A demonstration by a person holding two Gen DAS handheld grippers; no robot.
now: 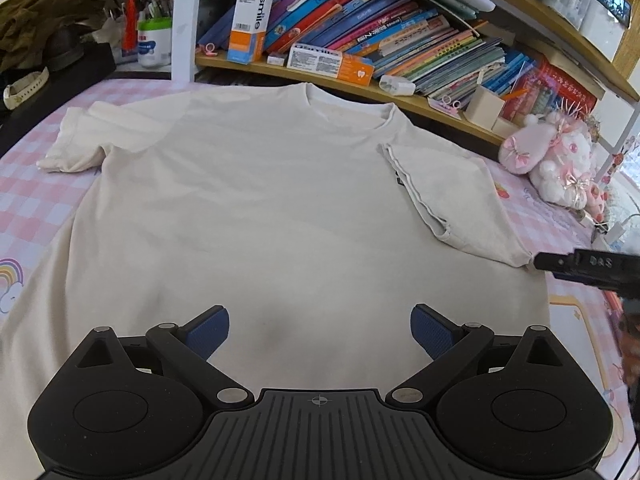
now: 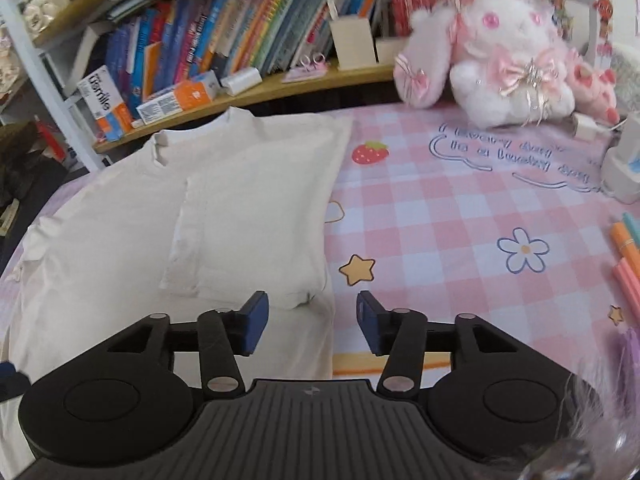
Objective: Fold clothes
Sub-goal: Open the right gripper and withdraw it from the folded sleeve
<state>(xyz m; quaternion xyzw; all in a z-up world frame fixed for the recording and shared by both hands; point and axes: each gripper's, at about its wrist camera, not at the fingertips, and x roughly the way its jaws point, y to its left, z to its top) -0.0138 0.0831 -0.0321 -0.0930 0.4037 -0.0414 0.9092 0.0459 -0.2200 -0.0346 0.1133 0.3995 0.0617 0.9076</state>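
A cream t-shirt (image 1: 256, 208) lies flat on the pink checked cloth (image 2: 440, 220), collar toward the bookshelf. Its right sleeve (image 1: 448, 196) is folded inward over the body; it also shows in the right wrist view (image 2: 256, 224). The left sleeve (image 1: 76, 140) lies spread out. My left gripper (image 1: 320, 332) is open and empty above the shirt's lower middle. My right gripper (image 2: 312, 320) is open and empty at the shirt's right edge, just below the folded sleeve; its tip (image 1: 560, 262) shows in the left wrist view.
A bookshelf (image 1: 360, 40) with books and boxes runs along the far side. A pink plush toy (image 2: 500, 52) sits at the back right. Coloured pens (image 2: 628, 256) lie at the right edge. A white charger (image 2: 624, 160) stands at the right. Dark clothes (image 1: 44, 20) are piled at far left.
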